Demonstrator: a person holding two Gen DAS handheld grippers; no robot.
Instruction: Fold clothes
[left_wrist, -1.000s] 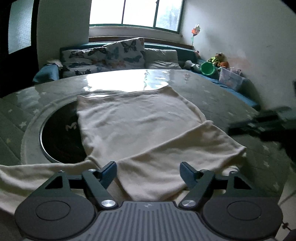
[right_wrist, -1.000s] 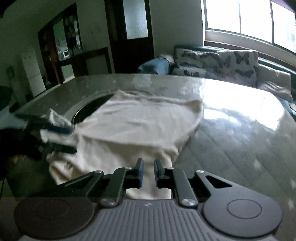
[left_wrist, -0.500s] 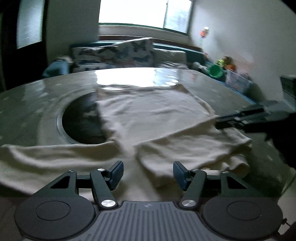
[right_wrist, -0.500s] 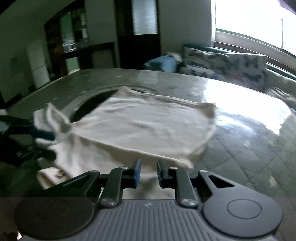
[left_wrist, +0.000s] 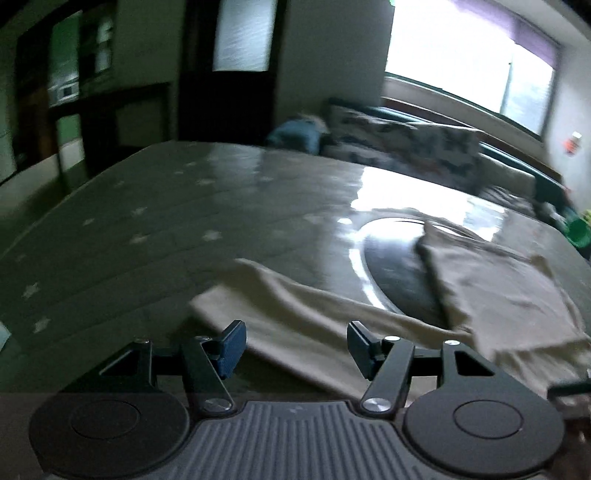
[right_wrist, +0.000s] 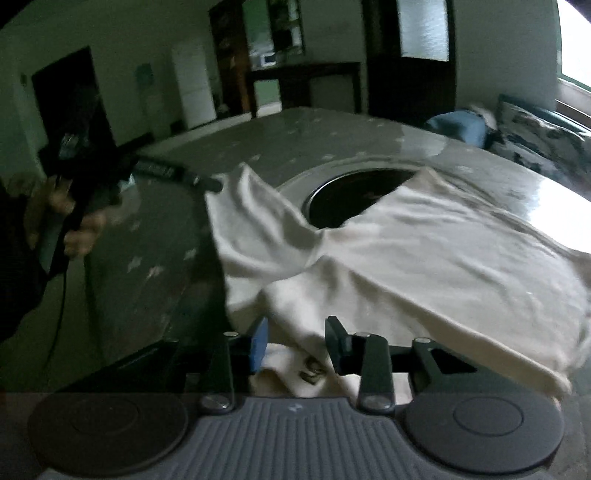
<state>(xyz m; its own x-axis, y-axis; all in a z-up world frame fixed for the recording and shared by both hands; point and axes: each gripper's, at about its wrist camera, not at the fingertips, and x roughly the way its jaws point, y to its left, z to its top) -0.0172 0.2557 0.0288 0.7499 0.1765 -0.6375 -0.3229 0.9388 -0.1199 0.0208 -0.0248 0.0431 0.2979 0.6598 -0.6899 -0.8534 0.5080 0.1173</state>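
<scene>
A cream long-sleeved top (right_wrist: 424, 251) lies on the round grey table (right_wrist: 295, 147), partly over its dark centre hole (right_wrist: 354, 199). In the left wrist view one sleeve (left_wrist: 295, 314) stretches left across the table. My left gripper (left_wrist: 293, 345) is open, its fingers either side of the sleeve's near edge. From the right wrist view the left gripper (right_wrist: 207, 182) sits at the raised sleeve end, grip unclear there. My right gripper (right_wrist: 295, 343) is open over the top's near edge, where a printed mark (right_wrist: 310, 371) shows.
A sofa with butterfly cushions (left_wrist: 402, 144) stands behind the table under a bright window (left_wrist: 469, 55). A dark doorway (right_wrist: 406, 55) and a white fridge (right_wrist: 192, 85) are at the far side. A green tub (left_wrist: 578, 232) sits at the right.
Both views have swung left. My left gripper has moved to the outstretched sleeve. My right gripper has opened from nearly shut and come close over the top's near edge.
</scene>
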